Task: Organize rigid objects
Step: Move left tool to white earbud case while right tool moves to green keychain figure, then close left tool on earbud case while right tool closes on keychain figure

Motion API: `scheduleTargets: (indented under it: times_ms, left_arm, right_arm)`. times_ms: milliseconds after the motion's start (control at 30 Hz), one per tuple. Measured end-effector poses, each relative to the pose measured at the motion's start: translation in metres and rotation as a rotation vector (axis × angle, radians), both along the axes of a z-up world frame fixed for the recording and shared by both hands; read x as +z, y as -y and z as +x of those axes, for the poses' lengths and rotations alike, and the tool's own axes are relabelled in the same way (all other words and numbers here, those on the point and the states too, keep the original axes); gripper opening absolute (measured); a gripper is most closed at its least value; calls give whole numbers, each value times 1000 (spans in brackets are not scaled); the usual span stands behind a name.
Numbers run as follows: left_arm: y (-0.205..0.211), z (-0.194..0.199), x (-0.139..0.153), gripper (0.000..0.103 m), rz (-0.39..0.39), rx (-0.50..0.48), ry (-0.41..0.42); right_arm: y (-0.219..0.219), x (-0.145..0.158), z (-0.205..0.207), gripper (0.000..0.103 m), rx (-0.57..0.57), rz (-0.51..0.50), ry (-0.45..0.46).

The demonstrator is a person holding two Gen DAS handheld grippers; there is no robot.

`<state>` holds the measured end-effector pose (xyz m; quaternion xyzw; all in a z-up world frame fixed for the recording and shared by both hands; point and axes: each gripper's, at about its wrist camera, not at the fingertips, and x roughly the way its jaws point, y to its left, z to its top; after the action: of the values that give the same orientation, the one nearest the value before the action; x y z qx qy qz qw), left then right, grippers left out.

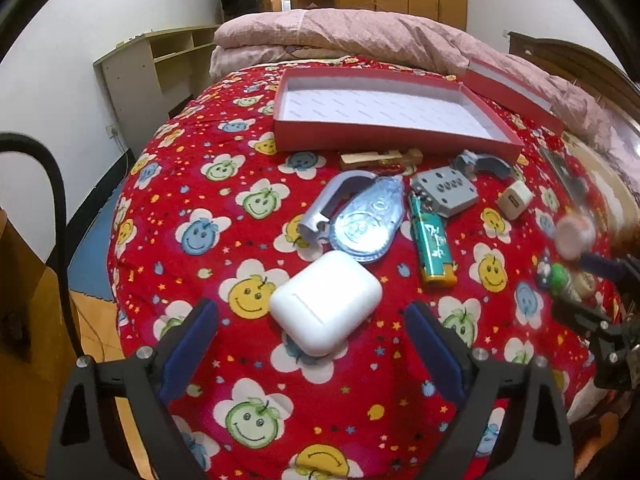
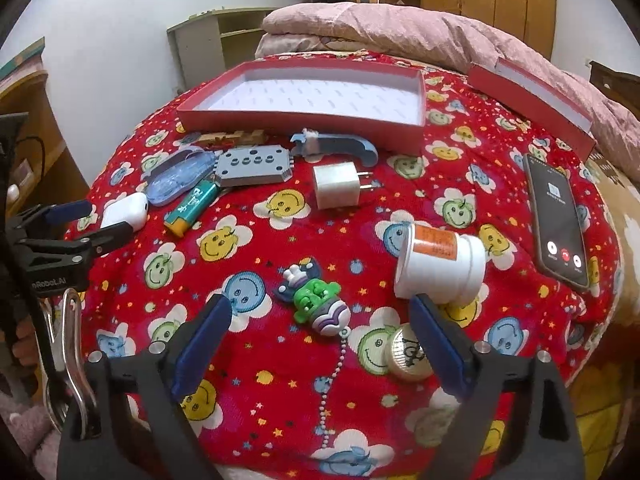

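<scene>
Two wrist views, angled down close over the bedspread (image 1: 248, 360), sharing red tray (image 2: 304, 118)

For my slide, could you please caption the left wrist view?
Open left tool flanks a white earbud case before an empty red box.

The bed cover (image 2: 320, 240) is red, strewn with smiling flower faces in yellow, green and blue on white petals, plus small stars. The open box (image 2: 304, 120) is red outside, white within. The earbud case (image 1: 326, 306) is plain white, as is the charger plug (image 2: 336, 186). The lighter (image 1: 434, 248) is teal with a yellow base. The bottle (image 2: 440, 266) is white with an orange label. The keychain figure (image 2: 316, 304) is green, white and purple. Both claws' pads (image 2: 204, 344) are dark blue on black frames.
</scene>
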<state>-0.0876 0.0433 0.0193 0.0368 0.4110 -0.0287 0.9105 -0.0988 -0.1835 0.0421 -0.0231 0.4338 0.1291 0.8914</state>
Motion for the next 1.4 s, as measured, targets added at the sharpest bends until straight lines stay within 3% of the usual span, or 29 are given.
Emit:
scheduleTargets:
  times_ms: [233, 433, 667, 900, 1033, 1133, 1400]
  left_arm:
    - [-1, 6, -9, 97, -26, 4, -14]
    - [-1, 10, -14, 96, -16, -4, -5]
    - [-2, 15, -16, 96, -35, -5, -7]
    - [0, 11, -14, 82, -46, -18, -8]
    - [3, 7, -12, 65, -40, -21, 0]
    - [3, 6, -11, 64, -47, -27, -6]
    - [4, 2, -8, 64, -61, -34, -12]
  right_arm:
    - [4, -4, 3, 89, -13, 4, -4]
    - [0, -10, 9, 66, -21, -6, -26]
    - [-3, -11, 9, 56, -11, -15, -18]
    - [-6, -11, 6, 45, 3, -23, -5]
    - [-6, -10, 5, 41, 10, -17, -2]
    - [-3, -10, 5, 30, 4, -3, -1]
    - [0, -9, 5, 30, 9, 12, -4]
